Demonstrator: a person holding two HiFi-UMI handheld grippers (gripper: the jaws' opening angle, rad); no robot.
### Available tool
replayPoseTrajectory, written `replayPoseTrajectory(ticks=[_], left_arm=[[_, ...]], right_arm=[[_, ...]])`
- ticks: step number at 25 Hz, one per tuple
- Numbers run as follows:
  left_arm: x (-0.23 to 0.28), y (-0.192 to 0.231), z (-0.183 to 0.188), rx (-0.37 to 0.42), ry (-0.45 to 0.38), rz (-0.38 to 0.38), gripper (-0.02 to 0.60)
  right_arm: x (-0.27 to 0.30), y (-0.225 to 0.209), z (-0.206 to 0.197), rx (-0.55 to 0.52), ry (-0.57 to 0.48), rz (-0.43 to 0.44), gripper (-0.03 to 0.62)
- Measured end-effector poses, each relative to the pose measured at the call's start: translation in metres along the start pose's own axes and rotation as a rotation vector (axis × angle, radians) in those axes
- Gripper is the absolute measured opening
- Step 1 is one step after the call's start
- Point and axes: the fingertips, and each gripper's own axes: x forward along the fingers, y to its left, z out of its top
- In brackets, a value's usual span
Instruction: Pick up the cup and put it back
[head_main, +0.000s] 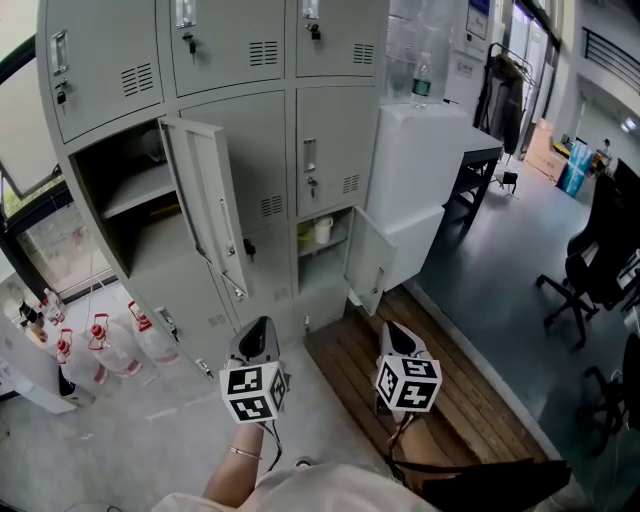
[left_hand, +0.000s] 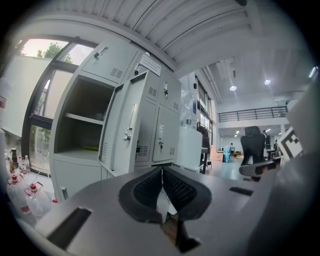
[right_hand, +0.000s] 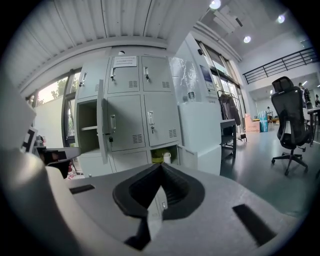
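Black-padded jaws of the left gripper (left_hand: 162, 170) are closed together, tips touching, with nothing between them. The jaws of the right gripper (right_hand: 161, 166) are closed the same way and also hold nothing. Both grippers point level toward the grey lockers (head_main: 250, 120) and are well apart from them. The white cup (head_main: 323, 231) is in a low open compartment of the lockers, on its shelf, just beside something yellow (head_main: 305, 237). It seems to stand upright with its long axis vertical, but it is too small to tell more. The small door (head_main: 368, 262) of this compartment is swung open to the right. A taller door (head_main: 205, 200) hangs open to the left of the cup. On the floor below the cup is a wooden slat platform (head_main: 440, 395); bottles with red caps (head_main: 100, 345) stand far left. A white cabinet (head_main: 425, 170) is right of the lockers.
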Motion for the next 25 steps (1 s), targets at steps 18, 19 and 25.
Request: replayPoseTrajectory(ticks=[18, 19, 25], left_arm=[[0.073, 0.024, -0.039, -0.035, 0.088, 0.061, 0.011], [0.079, 0.025, -0.039, -0.032, 0.086, 0.073, 0.011], [0.127, 0.029, -0.025, -0.026, 0.069, 0.142, 0.011]], right_arm=[[0.111, -0.004, -0.008, -0.008, 0.089, 0.072, -0.008], [0.123, -0.003, -0.004, -0.011, 0.086, 0.088, -0.008], [0.184, -0.005, 0.022, -0.037, 0.075, 0.179, -0.008]])
